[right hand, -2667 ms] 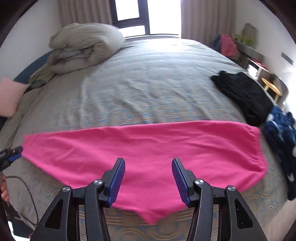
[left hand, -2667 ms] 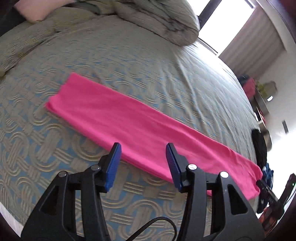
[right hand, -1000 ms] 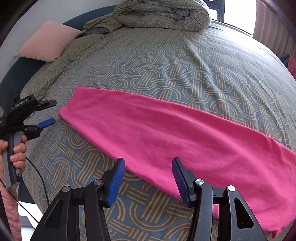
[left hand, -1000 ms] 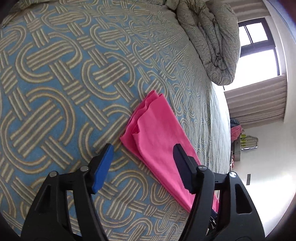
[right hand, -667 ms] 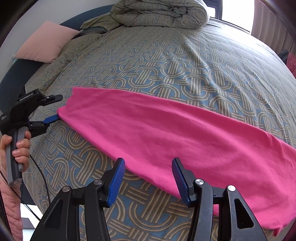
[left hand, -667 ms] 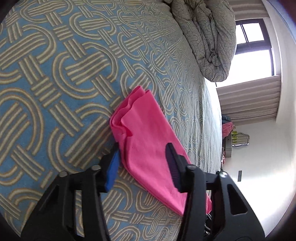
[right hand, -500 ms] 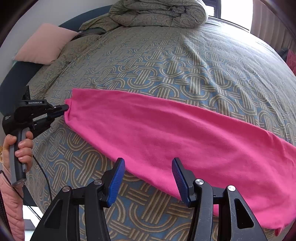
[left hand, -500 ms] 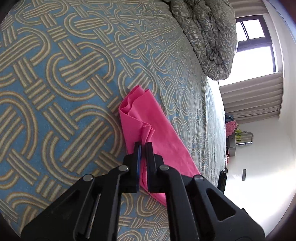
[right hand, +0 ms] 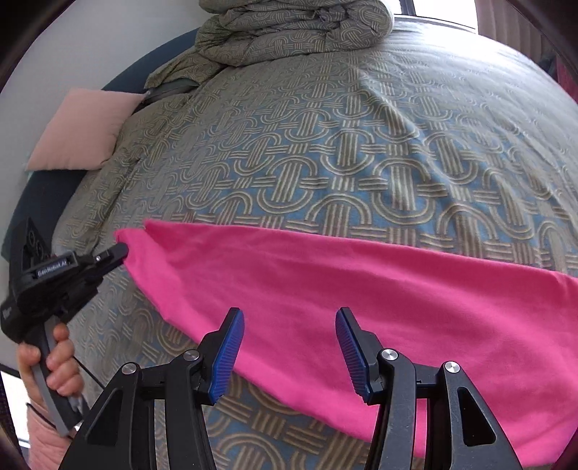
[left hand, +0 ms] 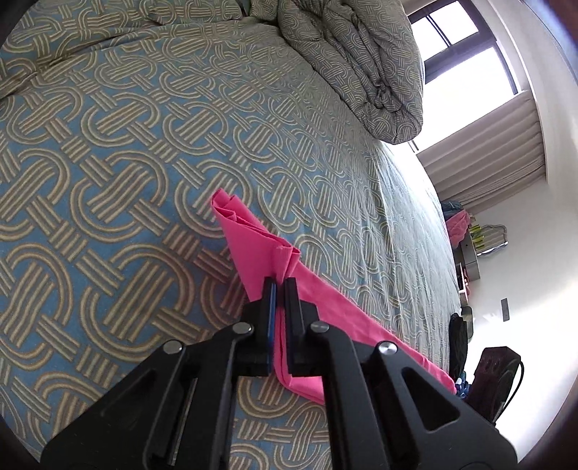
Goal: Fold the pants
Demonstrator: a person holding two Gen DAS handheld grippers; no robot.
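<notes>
The pink pants [right hand: 361,289] lie folded lengthwise in a long strip across the patterned bedspread [right hand: 361,162]. My left gripper [left hand: 279,282] is shut on the pants' narrow leg end [left hand: 253,238], pinching a fold of the pink cloth between its fingers. It also shows in the right wrist view [right hand: 121,251] at the strip's left tip, held by a hand. My right gripper [right hand: 287,347] is open and empty, hovering over the near edge of the pants' middle.
A rolled duvet [right hand: 289,29] lies at the head of the bed, with a pink pillow [right hand: 79,130] at its left. Dark clothes [left hand: 458,336] lie near the bed's far corner. Curtains and a window [left hand: 469,72] stand beyond.
My left gripper moved in on the leg end, closed on it and now lifts the cloth slightly. My right gripper has shifted closer to the pants and stays open.
</notes>
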